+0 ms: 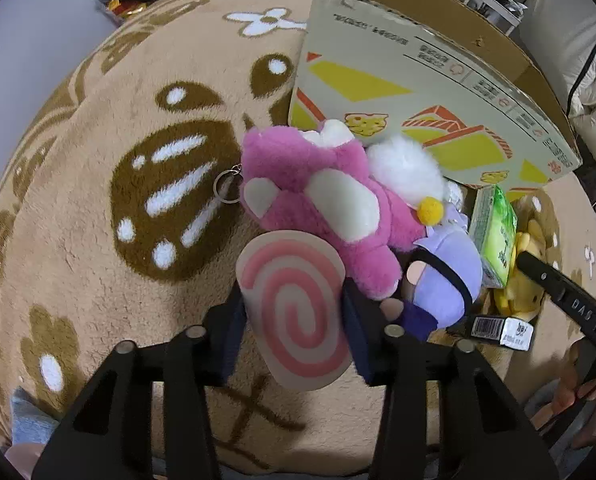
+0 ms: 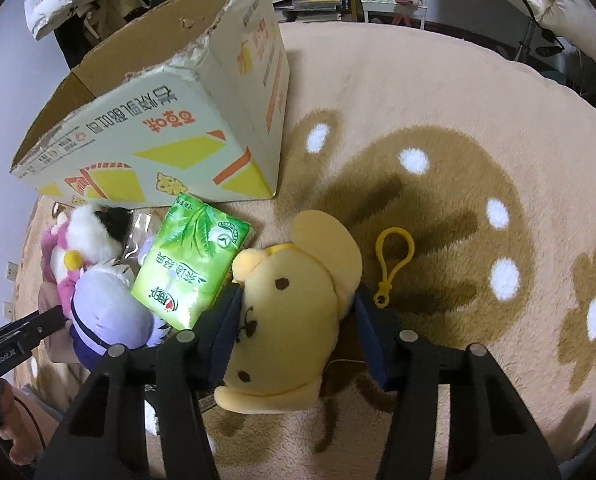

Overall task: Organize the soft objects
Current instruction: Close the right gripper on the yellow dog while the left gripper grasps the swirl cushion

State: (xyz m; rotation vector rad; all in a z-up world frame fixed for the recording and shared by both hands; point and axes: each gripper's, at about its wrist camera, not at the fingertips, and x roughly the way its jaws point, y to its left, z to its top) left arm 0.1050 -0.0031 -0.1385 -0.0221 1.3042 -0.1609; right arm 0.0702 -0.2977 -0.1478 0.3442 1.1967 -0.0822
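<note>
Swirl cushion clamped in left gripper, yellow dog plush clamped in right gripper.

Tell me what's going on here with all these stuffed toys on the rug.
A person is sorting soft toys with a handheld gripper in each hand. The left gripper is closed on a pink swirl plush, and the right gripper straddles a yellow dog plush, its fingers at either side. A pink bear, a purple plush and a green tissue pack lie piled on the rug beside an open cardboard box.
</note>
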